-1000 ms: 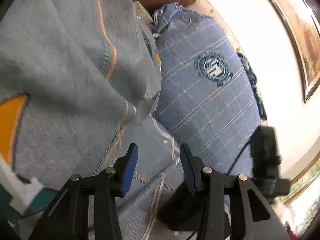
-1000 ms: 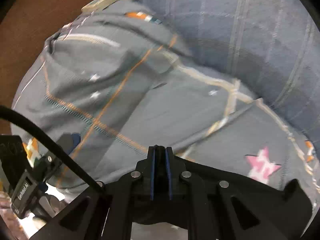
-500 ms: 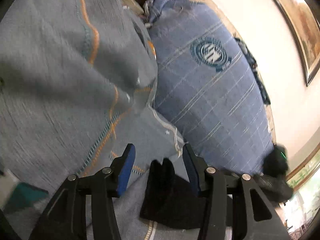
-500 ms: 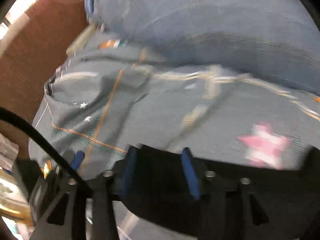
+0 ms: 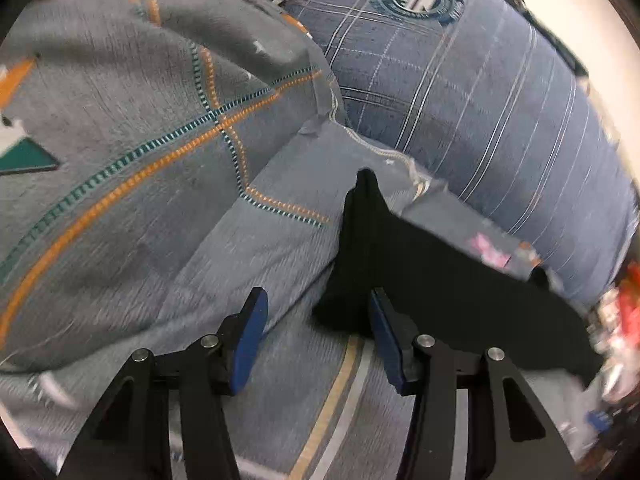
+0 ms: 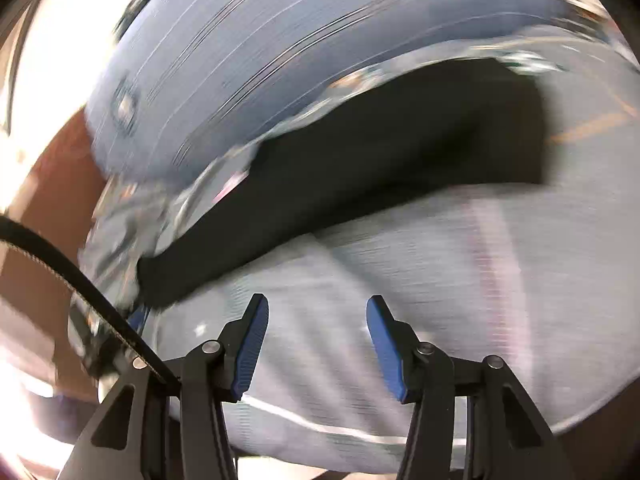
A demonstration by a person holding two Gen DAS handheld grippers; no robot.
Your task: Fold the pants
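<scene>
I see black folded pants [image 5: 432, 264] on grey stitched blanket [image 5: 132, 152], blue plaid pillow [image 5: 460, 92] far right, left gripper [image 5: 316, 320] jaws released, right gripper [image 6: 316, 320] jaws released, empty.

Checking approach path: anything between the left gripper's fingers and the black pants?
Nothing but grey bedspread. In the left wrist view the left gripper is open, and the black pants lie right at its right fingertip.

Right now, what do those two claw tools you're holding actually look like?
Both look alike: the left gripper and right gripper are black angular frames with silver rivets, each carrying two flat fingers faced with ribbed blue pads. A black ridged cable runs past the right one. No markings show.
</scene>
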